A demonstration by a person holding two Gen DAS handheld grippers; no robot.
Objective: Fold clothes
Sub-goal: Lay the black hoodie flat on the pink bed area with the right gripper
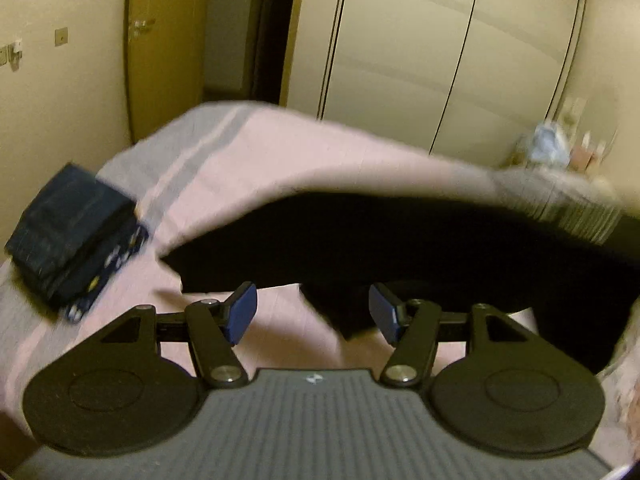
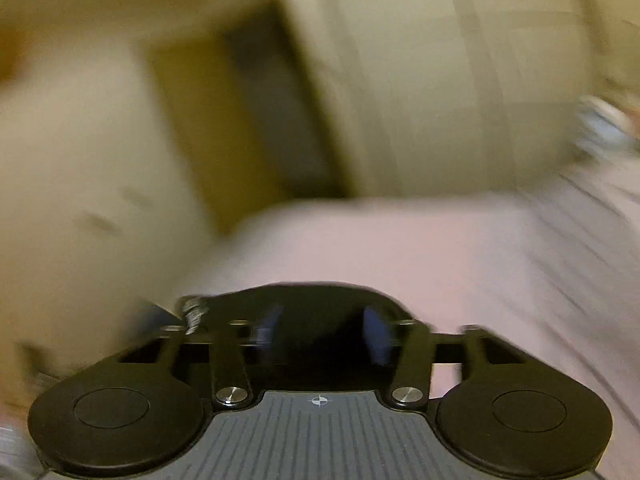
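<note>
Bed, covered in a pale pink sheet with grey stripes, carries everything listed.

Black cloth garment: spread across the middle of the bed toward its right edge, one pointed flap reaching down between the fingers of the left hand-held gripper. That gripper's blue pads stand wide apart and press on nothing.

Stack of folded dark navy clothes: at the bed's left edge, well apart from the black garment; the lowest piece shows small pale and yellow markings, too blurred to read.

Right hand-held gripper: heavily blurred view; blue pads apart, with the black garment lying dark between and just beyond them; whether either pad touches it cannot be told.

Writing: none readable. A small round crosshair mark sits on each gripper's grey ribbed body.

Cream wardrobe doors stand beyond the bed's far edge.
</note>
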